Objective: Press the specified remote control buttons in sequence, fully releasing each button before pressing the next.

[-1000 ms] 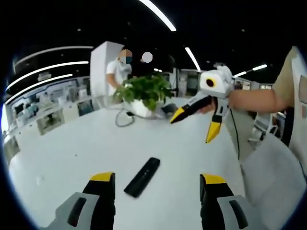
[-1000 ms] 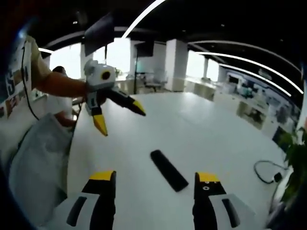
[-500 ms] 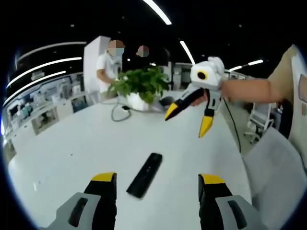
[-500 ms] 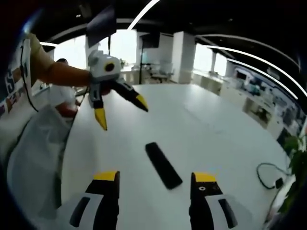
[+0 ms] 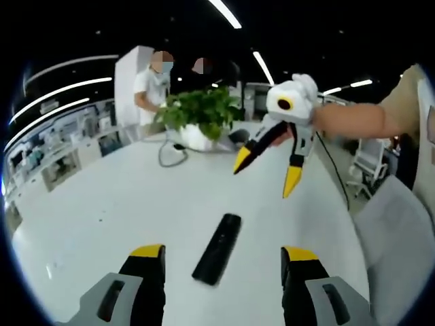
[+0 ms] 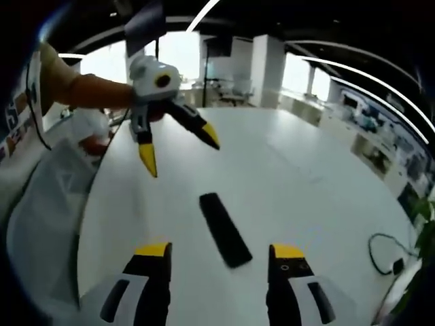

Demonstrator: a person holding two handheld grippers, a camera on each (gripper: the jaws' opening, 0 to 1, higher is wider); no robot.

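Note:
A black remote control lies flat on the white table, between and just beyond my left gripper, whose jaws stand open and empty. In the left gripper view my right gripper hangs open above the table, beyond the remote, held by a hand coming in from the right. In the right gripper view the same remote lies just ahead of my open right gripper, and my left gripper hovers open above the table at the upper left.
A potted green plant and a looped cable sit at the table's far end. Two people stand behind it. A grey chair is at the table's right side. A cable lies at the right of the right gripper view.
Both cameras have shifted, so the remote sits closer between each pair of jaws. Both grippers stay open, and the remote has not moved on the table.

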